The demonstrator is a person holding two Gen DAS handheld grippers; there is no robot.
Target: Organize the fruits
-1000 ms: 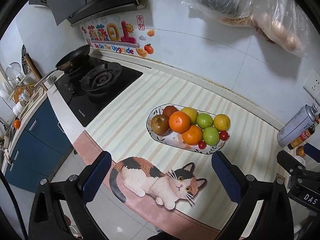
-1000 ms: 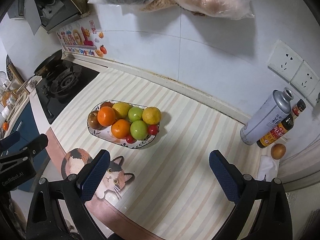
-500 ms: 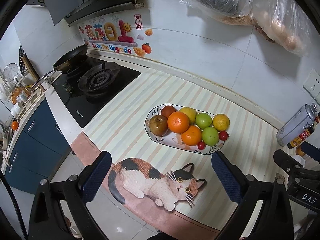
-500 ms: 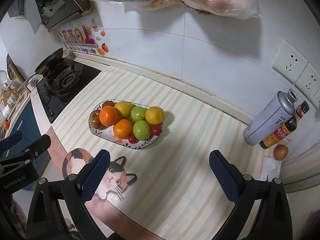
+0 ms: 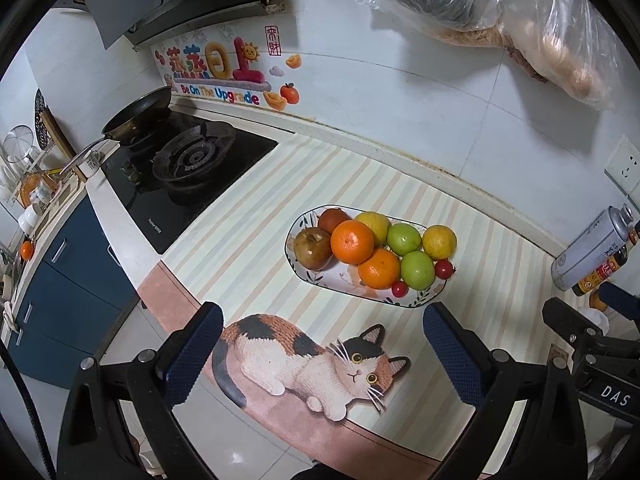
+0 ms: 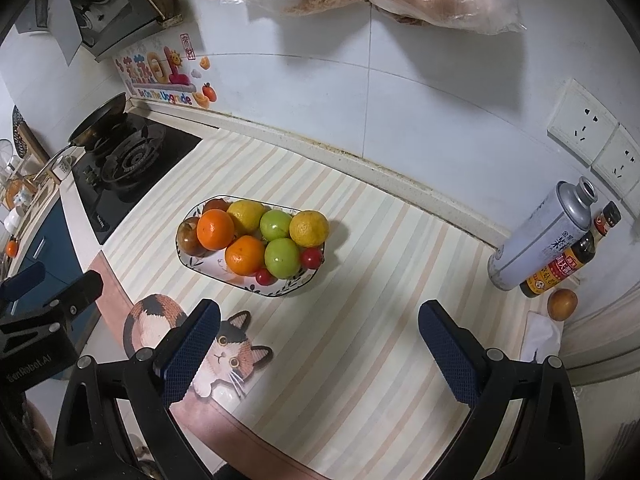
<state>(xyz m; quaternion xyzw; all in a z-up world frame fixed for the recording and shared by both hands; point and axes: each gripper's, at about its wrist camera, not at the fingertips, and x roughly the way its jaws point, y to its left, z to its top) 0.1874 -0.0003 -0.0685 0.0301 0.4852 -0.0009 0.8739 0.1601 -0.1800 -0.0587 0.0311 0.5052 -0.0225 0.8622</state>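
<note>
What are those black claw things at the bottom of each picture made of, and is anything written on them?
Each tool, left and right, has a black frame with silver bolts and two fingers padded in textured dark blue. White lettering shows, partly unreadable. A black cable runs beside the left one.

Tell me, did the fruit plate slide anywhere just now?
No. The fruit plate sits just as far beyond the cat picture on the mat as before, and the fruits are piled the same way.

frying pan (image 5: 138,114), gas stove (image 5: 192,160), spray can (image 6: 544,236)

Fruits (image 6: 256,236) in plate (image 6: 288,290), stove (image 6: 128,160) left.
</note>
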